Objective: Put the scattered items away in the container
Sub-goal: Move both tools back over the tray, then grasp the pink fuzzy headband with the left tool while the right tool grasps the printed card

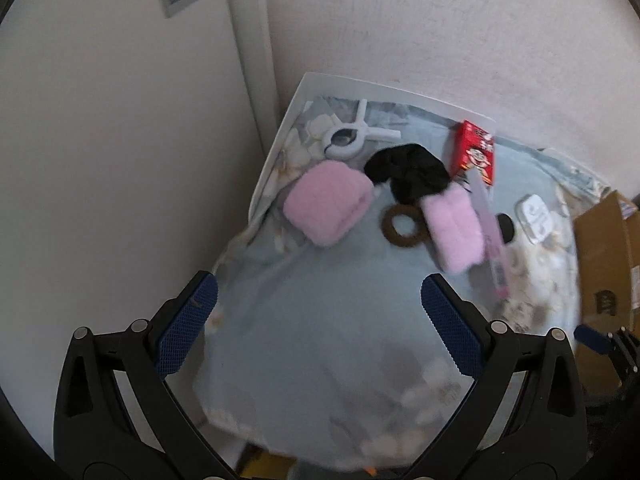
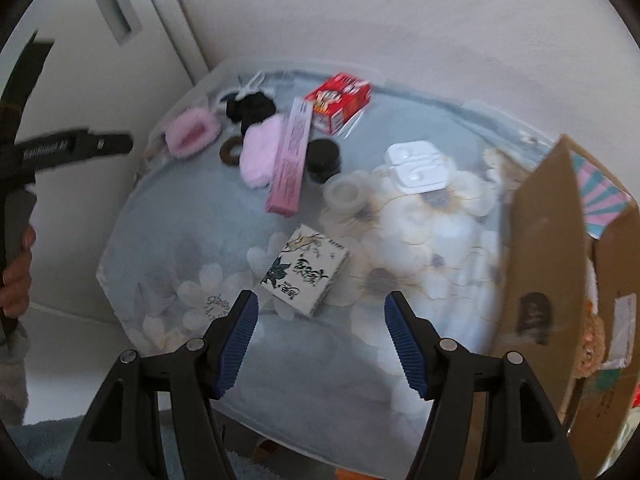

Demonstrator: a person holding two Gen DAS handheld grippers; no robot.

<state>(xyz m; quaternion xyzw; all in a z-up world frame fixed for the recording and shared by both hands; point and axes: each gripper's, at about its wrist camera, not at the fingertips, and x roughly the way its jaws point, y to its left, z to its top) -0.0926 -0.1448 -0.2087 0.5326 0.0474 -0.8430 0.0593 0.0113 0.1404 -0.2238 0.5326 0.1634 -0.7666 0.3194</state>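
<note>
Two grippers: both hung over the table [image 2: 168, 216], pitched steeply down, fingers apart with nothing between them.
Left gripper [image 1: 318, 322]: its blue pads [image 1: 188, 328] stood wide over bare blue cloth near the table's left edge.
Right gripper [image 2: 320, 338]: its fingers were spread just short of the black-and-white printed box [image 2: 306, 270], not touching it.
Open room: the near half of the cloth lay mostly free; the clutter sat toward the far corner by the wall.
Right edge: the cardboard box [image 2: 548, 248], the container, stood with its flap up against the table's right side.
Middle ground: a long pink box [image 2: 290, 160] lay between a pale pink fluffy piece [image 2: 260, 152] and a black jar [image 2: 324, 158]; a clear tape roll [image 2: 346, 196] and a white earphone case [image 2: 420, 164] sat nearer the container.
Far corner: a red box [image 2: 340, 100], a black scrunchie [image 2: 250, 110], a brown ring [image 2: 230, 152] and a pink fluffy band [image 2: 192, 132].
Left view only: a white clip [image 1: 348, 140] lay flat at the far corner behind the pink roll [image 1: 328, 208].
Right view only: the printed box, the tape roll, and a hand [image 2: 16, 272] on the left gripper's handle at the picture's left edge.
</note>
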